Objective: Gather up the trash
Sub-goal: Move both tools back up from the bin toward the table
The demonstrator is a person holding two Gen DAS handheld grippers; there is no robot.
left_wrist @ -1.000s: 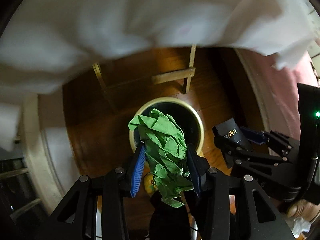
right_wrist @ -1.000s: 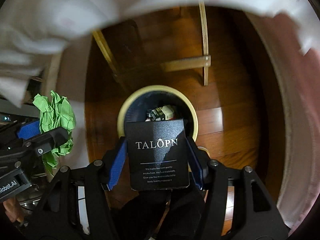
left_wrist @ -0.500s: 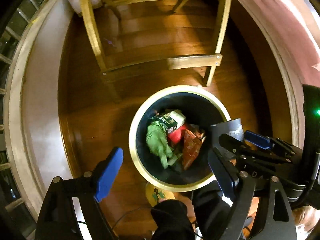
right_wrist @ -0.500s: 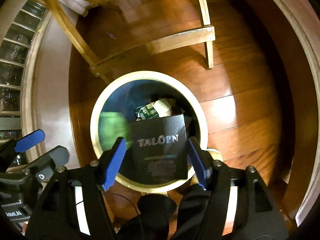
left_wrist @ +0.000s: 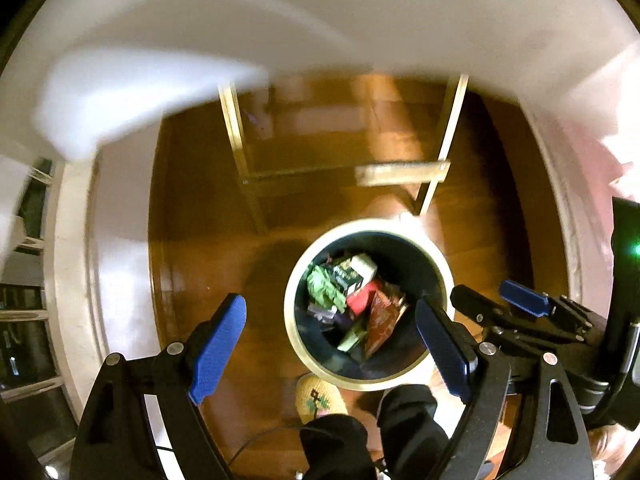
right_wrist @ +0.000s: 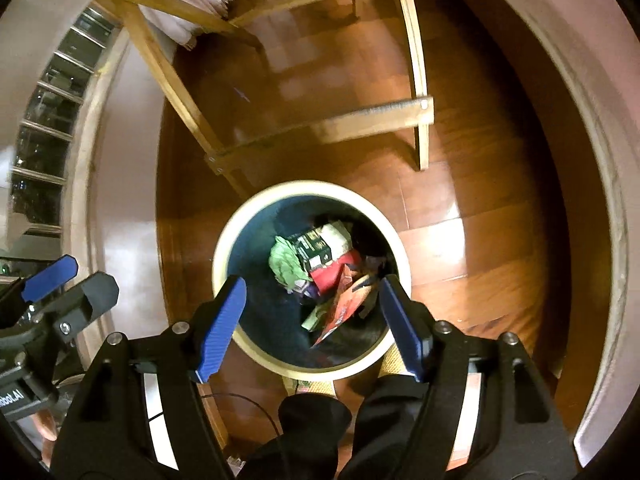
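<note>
Two hand-held tools hung over a round waste bin (right_wrist: 224, 264) on a wooden floor (right_wrist: 460, 184), both pointing steeply down. The left tool (left_wrist: 336, 344) stood wide with nothing between its blue pads. The right tool (right_wrist: 312, 320) had just been opening further, and it too was empty, its pads spread over the near part of the bin's mouth.

Inside the bin lay the trash: a crumpled green paper (right_wrist: 285, 263) toward the left of the heap, touching a dark-and-white carton (right_wrist: 320, 242), with a red packet (right_wrist: 332, 274) and an orange wrapper (right_wrist: 346, 306) just beside them. The black card box seen a second earlier between the right tool's pads was no longer in them; where it landed among the dark contents could not be made out. The green paper, a second earlier clamped in the left tool, now rested in the bin.

By the look of it, this delivery was done, both tools having let go of their loads. Whether more litter remained elsewhere in the room could not be told from these views; a wooden chair frame (right_wrist: 416, 64) stood beyond the bin, and a blurred white cloth (left_wrist: 280, 20) filled the top of the left view.
</note>
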